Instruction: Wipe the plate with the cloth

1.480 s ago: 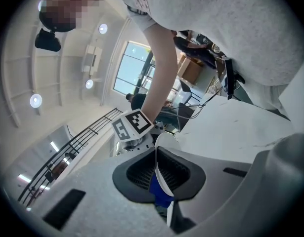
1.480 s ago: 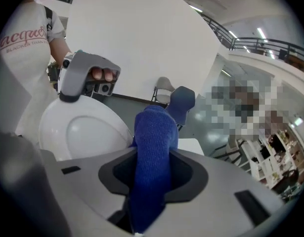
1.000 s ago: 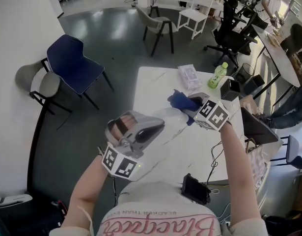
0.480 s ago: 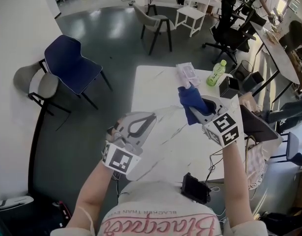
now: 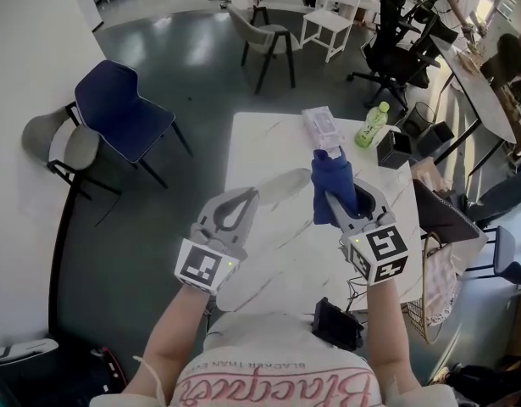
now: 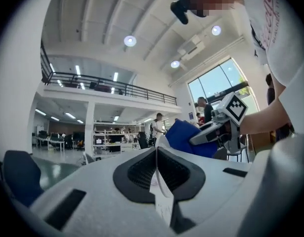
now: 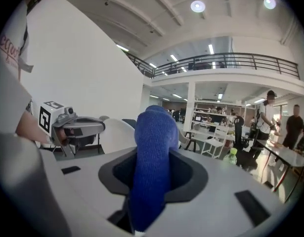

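Holding both pieces up off the surface (image 5: pixel 268 147) so the wipe happens in the air, not against the marble.

Left gripper (image 5: pixel 245 197): closed tight on the plate (image 5: pixel 281 185) at its rim. From the left gripper view the plate is just a thin white edge pinched between the pads. A rim grip leaves both faces free for wiping. The plate hangs over the middle of the surface, a bit toward the left edge, with its face tipped up toward my right side.

Right gripper (image 5: pixel 335 203): clamped on the cloth (image 5: pixel 332 185). The blue fabric is bunched and sticks out well past the tips. That's on purpose, I think: a soft wad leads, so no plastic meets the plate.

The cloth sits just beside the plate's far rim. Can't tell whether they touch yet. Wiping hasn't visibly started, so I'd call this lining up for the first stroke.

Next: bring the wad onto the face and sweep across it.

Risk: the rim grip is narrow, so pressing far from the pads could lever the plate loose. Keep pressure light and start close to the grip.

Bottle (image 5: pixel 372 125) and packet (image 5: pixel 321 127) sit near the far edge, well apart from the work. They're no obstacle.
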The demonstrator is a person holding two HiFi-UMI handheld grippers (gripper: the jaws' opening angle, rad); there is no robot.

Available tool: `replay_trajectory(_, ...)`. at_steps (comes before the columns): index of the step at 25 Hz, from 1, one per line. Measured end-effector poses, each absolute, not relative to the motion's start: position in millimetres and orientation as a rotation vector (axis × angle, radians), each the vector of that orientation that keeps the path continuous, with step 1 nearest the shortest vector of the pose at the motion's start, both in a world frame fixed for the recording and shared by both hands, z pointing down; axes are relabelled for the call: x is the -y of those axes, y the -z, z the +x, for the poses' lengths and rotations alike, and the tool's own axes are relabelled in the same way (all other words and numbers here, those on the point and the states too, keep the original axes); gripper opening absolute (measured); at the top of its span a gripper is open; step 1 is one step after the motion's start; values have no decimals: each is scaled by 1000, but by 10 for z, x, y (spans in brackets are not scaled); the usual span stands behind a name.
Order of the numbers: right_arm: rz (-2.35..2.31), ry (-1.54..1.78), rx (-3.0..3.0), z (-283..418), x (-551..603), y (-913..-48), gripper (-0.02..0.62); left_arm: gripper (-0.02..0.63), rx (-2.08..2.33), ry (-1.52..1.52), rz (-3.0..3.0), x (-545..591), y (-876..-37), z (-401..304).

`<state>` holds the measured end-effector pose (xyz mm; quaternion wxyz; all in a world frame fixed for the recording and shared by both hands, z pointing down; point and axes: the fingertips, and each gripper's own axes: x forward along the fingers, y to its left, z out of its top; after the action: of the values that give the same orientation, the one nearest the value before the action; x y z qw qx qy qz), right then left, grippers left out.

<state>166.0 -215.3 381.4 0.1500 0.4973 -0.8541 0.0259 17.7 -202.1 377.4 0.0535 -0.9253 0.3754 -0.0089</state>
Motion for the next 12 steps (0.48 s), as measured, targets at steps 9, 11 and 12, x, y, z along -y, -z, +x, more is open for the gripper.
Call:
replay_trajectory(9, 1554, -202, 2474, 1582, 1980, -3889, 123, 10, -1381, -119, -2901, 2080, -3842, 34)
replay_trajectory(11, 1566, -215, 2460, 1560, 1957, -3938, 123, 10, -1412, -133, -2901, 2071, -3837, 22)
replay_trajectory(12, 1571, -225, 2452, 1554, 1947, -3969, 123, 10, -1429, -146, -2905, 2071, -3836, 15)
